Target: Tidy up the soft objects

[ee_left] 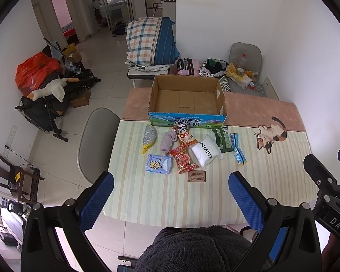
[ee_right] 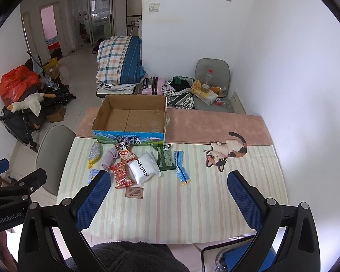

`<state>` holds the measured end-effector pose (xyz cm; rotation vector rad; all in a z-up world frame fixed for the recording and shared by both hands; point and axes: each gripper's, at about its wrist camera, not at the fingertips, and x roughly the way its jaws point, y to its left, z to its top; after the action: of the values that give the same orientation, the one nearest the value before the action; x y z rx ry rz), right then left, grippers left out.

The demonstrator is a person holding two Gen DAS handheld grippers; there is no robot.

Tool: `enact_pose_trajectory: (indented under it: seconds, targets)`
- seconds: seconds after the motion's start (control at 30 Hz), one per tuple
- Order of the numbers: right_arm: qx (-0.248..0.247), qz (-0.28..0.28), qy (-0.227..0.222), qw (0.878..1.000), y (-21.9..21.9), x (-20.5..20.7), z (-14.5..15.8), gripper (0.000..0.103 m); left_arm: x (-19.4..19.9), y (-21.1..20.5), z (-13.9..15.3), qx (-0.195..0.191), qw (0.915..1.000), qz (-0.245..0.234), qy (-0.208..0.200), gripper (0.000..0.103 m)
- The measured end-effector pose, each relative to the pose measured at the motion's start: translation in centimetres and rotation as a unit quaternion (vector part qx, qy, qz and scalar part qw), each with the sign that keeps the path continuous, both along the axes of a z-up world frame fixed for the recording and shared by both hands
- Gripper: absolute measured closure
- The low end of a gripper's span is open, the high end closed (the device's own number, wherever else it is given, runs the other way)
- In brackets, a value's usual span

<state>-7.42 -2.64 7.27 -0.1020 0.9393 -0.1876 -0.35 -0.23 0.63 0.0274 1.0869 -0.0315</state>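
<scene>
Packets (ee_left: 184,162) and a white pouch (ee_left: 206,150) lie at twelve o'clock of both wide, empty grippers (ee_left: 171,200) (ee_right: 168,198), just before the open box (ee_left: 185,99).

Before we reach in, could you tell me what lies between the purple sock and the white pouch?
Two red snack packets lie between the sock and the white pouch, seen in both wrist views.

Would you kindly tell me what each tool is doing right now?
Left tool: open, holding nothing, above the table's near edge.
Right tool: open, holding nothing.
</scene>
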Motion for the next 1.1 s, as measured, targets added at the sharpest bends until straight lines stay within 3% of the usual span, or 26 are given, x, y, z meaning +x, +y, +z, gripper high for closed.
enact_pose_trajectory:
  seconds: [1.1]
  targets:
    - [0.001,-0.002,0.001,1.000,0.04,-0.03,-0.61,0.000,0.22,-0.22,-0.01,-0.005,1.0000,-0.001,-0.002,0.000]
